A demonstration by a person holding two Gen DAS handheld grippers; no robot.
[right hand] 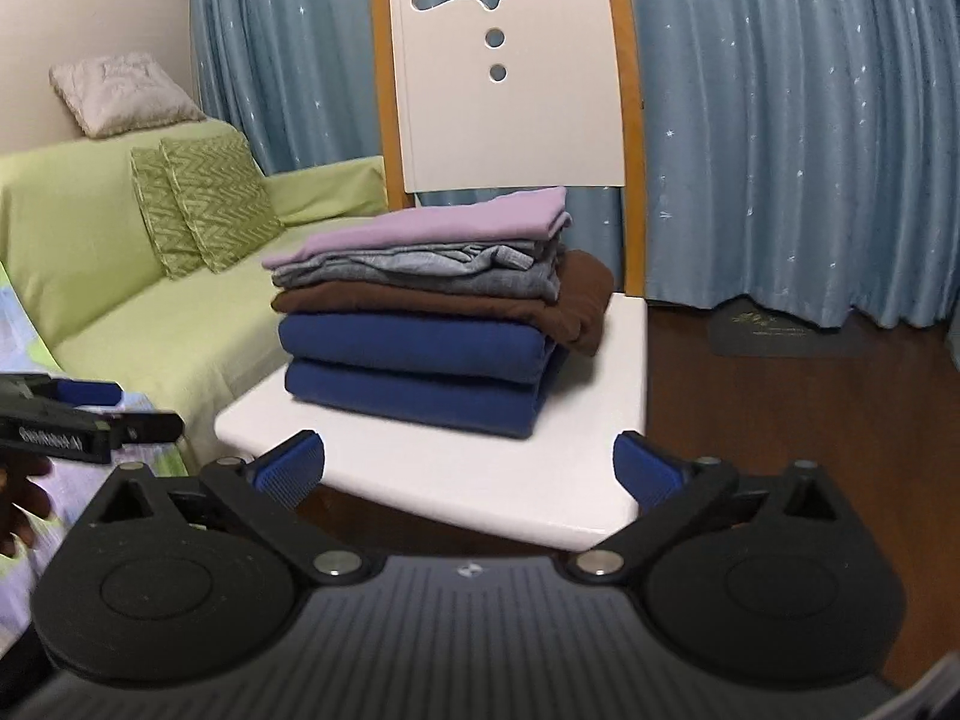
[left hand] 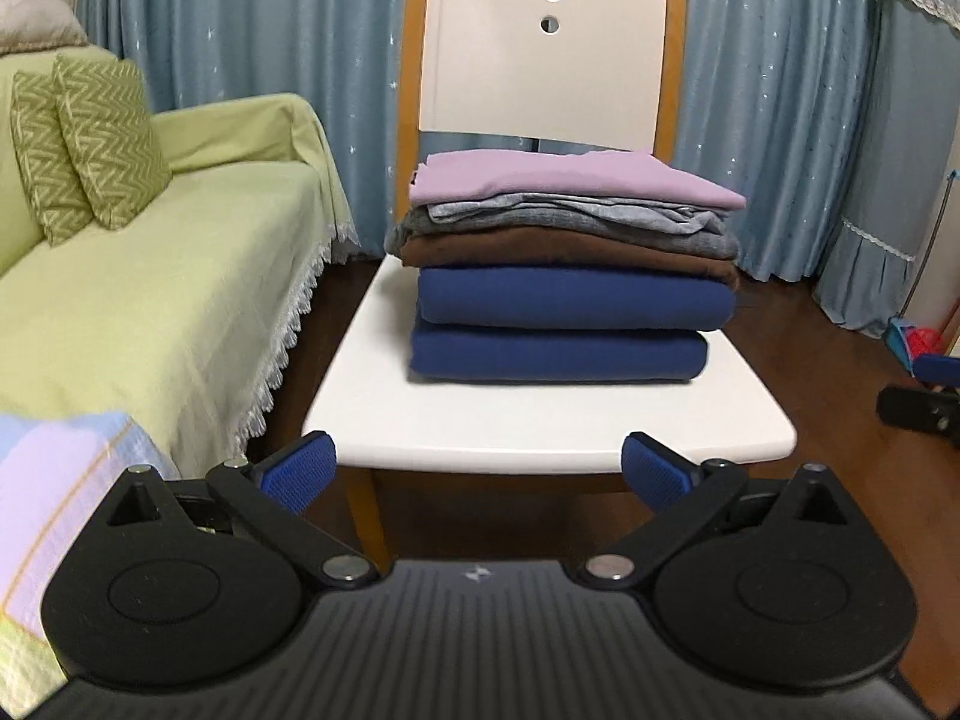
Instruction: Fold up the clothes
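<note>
A stack of folded clothes (left hand: 564, 276) rests on the white seat of a chair (left hand: 540, 426): a lilac piece (left hand: 558, 180) on top, then grey, brown and two dark blue ones. The right wrist view shows the same stack (right hand: 432, 324) on the chair seat (right hand: 480, 480) from the right. My left gripper (left hand: 480, 471) stands open just short of the seat's front edge, nothing between its blue pads. My right gripper (right hand: 471, 468) is open too, empty, over the seat's front corner. Each gripper appears at the edge of the other's view: the right gripper (left hand: 924, 402) and the left gripper (right hand: 78, 414).
A green-covered sofa (left hand: 150, 276) with zigzag cushions (left hand: 90, 138) stands left of the chair. A pastel striped cloth (left hand: 54, 510) lies at the lower left. Blue curtains (left hand: 780, 90) hang behind. Dark wood floor (right hand: 810, 420) lies to the right. A hand (right hand: 24, 498) shows at the left edge.
</note>
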